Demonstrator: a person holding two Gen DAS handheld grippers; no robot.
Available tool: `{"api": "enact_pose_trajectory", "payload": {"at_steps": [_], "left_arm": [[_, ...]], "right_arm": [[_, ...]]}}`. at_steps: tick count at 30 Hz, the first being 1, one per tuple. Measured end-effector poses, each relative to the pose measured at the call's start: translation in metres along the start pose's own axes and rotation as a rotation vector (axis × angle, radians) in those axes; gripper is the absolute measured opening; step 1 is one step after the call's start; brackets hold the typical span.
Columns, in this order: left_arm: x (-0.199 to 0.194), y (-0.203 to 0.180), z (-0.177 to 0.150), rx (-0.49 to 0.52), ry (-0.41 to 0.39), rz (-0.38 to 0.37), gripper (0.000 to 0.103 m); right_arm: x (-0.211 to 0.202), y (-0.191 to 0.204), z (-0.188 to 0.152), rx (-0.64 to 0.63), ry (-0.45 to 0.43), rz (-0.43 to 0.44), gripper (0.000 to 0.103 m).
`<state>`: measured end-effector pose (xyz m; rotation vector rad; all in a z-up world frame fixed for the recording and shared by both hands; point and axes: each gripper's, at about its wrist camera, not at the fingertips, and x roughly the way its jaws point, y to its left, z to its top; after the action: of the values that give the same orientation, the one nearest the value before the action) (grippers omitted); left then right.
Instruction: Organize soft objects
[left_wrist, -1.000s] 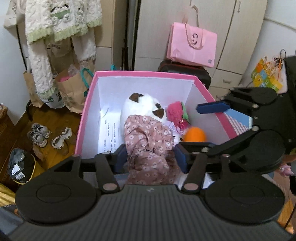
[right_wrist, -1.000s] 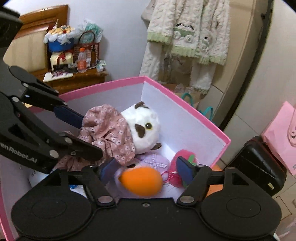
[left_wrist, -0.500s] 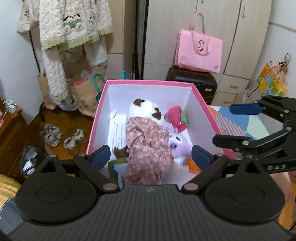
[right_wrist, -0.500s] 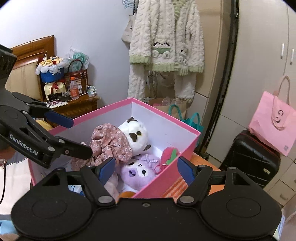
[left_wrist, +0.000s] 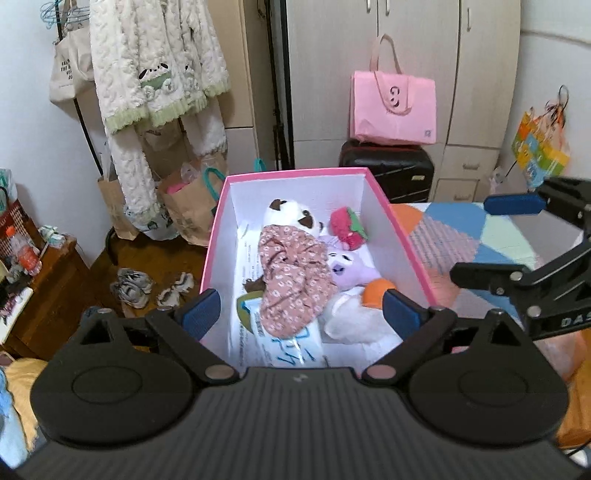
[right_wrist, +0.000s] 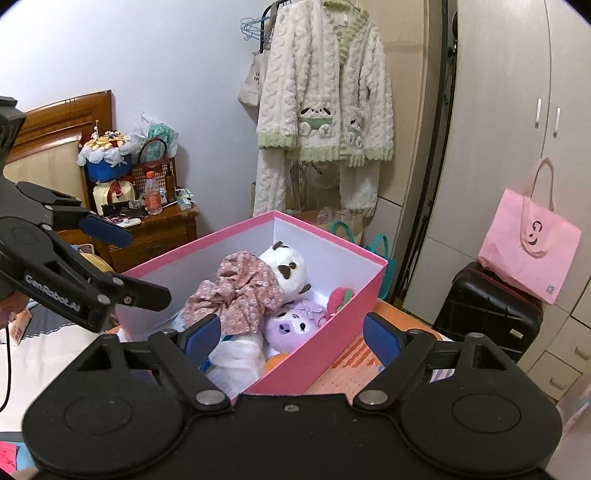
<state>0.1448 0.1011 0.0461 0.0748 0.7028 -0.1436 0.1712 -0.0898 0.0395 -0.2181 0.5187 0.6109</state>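
Note:
A pink box (left_wrist: 404, 238) (right_wrist: 332, 347) with white inner walls holds the soft things. A white plush with brown patches (left_wrist: 291, 216) (right_wrist: 286, 266) lies at the back, with a pink floral cloth (left_wrist: 291, 280) (right_wrist: 240, 291) draped over it. Beside them lie a purple plush (left_wrist: 349, 267) (right_wrist: 291, 325), a red strawberry plush (left_wrist: 347, 229) and an orange ball (left_wrist: 376, 291). My left gripper (left_wrist: 301, 314) (right_wrist: 136, 264) is open and empty, above the box's near end. My right gripper (right_wrist: 291, 336) (left_wrist: 487, 240) hovers at the box's corner, its jaws opening with nothing between them.
A black suitcase (left_wrist: 388, 170) with a pink bag (left_wrist: 393, 107) on it stands behind the box by the wardrobe. A cream robe (left_wrist: 155, 74) hangs at the left over paper bags. Shoes (left_wrist: 133, 290) lie on the floor. A cluttered wooden nightstand (right_wrist: 155, 236) stands further left.
Both grippers have drawn back and up from the box. The left let go of the floral cloth and opened wide. The right released the orange ball, which now lies in the box.

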Motion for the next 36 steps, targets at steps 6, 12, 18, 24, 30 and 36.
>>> {"api": "enact_pose_trajectory", "payload": {"at_steps": [6, 12, 18, 24, 30, 36], "left_arm": [[-0.029, -0.009, -0.01, 0.001, -0.026, -0.037, 0.095], [-0.056, -0.028, -0.015, 0.015, -0.093, -0.054, 0.095], [-0.07, -0.034, -0.027, 0.019, -0.135, -0.054, 0.096], [-0.075, -0.042, -0.049, 0.038, -0.185, -0.077, 0.102], [-0.074, -0.044, -0.067, 0.01, -0.198, -0.037, 0.103], [-0.08, -0.05, -0.08, 0.011, -0.236, 0.005, 0.103]], "right_arm": [[-0.023, 0.0, -0.007, 0.062, 0.014, -0.029, 0.089], [-0.054, 0.004, -0.014, 0.079, -0.035, -0.05, 0.1], [-0.078, 0.002, -0.026, 0.174, -0.044, -0.104, 0.1], [-0.09, 0.007, -0.04, 0.177, -0.022, -0.224, 0.1], [-0.109, 0.028, -0.054, 0.151, -0.048, -0.213, 0.1], [-0.121, 0.041, -0.066, 0.218, -0.075, -0.333, 0.1]]}}
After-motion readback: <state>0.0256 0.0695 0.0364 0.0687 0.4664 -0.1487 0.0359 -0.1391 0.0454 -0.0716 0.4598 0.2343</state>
